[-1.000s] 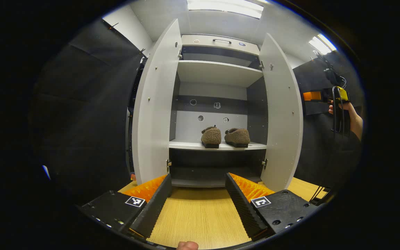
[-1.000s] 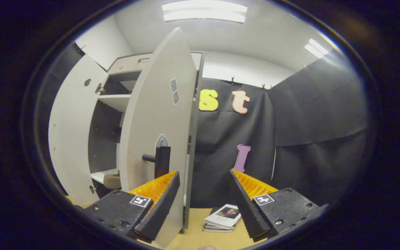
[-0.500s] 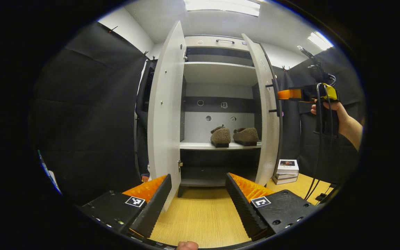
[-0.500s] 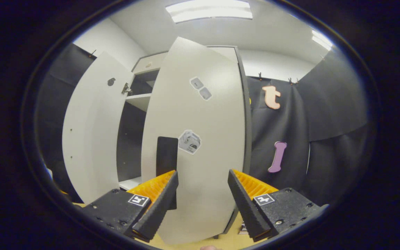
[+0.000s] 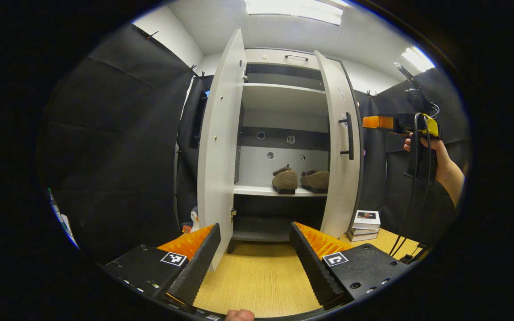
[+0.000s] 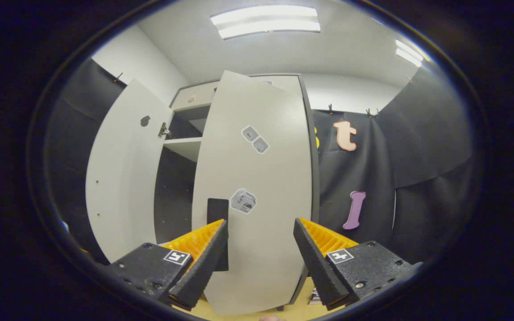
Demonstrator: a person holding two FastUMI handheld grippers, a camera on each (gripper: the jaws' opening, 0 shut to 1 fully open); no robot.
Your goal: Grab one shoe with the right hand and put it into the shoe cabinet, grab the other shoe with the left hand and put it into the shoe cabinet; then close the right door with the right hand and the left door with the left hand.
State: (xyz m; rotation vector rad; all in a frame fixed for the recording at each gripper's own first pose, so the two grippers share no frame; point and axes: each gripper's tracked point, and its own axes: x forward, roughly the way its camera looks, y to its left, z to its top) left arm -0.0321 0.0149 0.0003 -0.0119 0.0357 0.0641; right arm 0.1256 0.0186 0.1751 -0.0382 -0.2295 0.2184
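Two brown fuzzy shoes [image 5: 285, 180] [image 5: 316, 179] stand side by side on the middle shelf of the white shoe cabinet [image 5: 283, 96]. Its left door [image 5: 219, 147] stands wide open. The right door [image 5: 339, 147] is swung most of the way shut, its black handle [image 5: 350, 136] facing outward. My left gripper [image 5: 254, 232] is open and empty, low before the cabinet. Farther off to the right, a hand [image 5: 435, 154] holds my right gripper [image 5: 377, 122] just right of that handle. In the right gripper view my right gripper [image 6: 261, 223] is open, with the right door [image 6: 257, 191] and its handle [image 6: 217, 209] close ahead.
A small stack of books [image 5: 364, 220] lies on the wooden floor [image 5: 257, 276] to the right of the cabinet. Black cloth walls [image 5: 118, 147] close in both sides. A cable [image 5: 411, 196] hangs from the right gripper.
The right door has swung from wide open to mostly shut, with the right gripper following it round. The left door and both shoes have stayed put.
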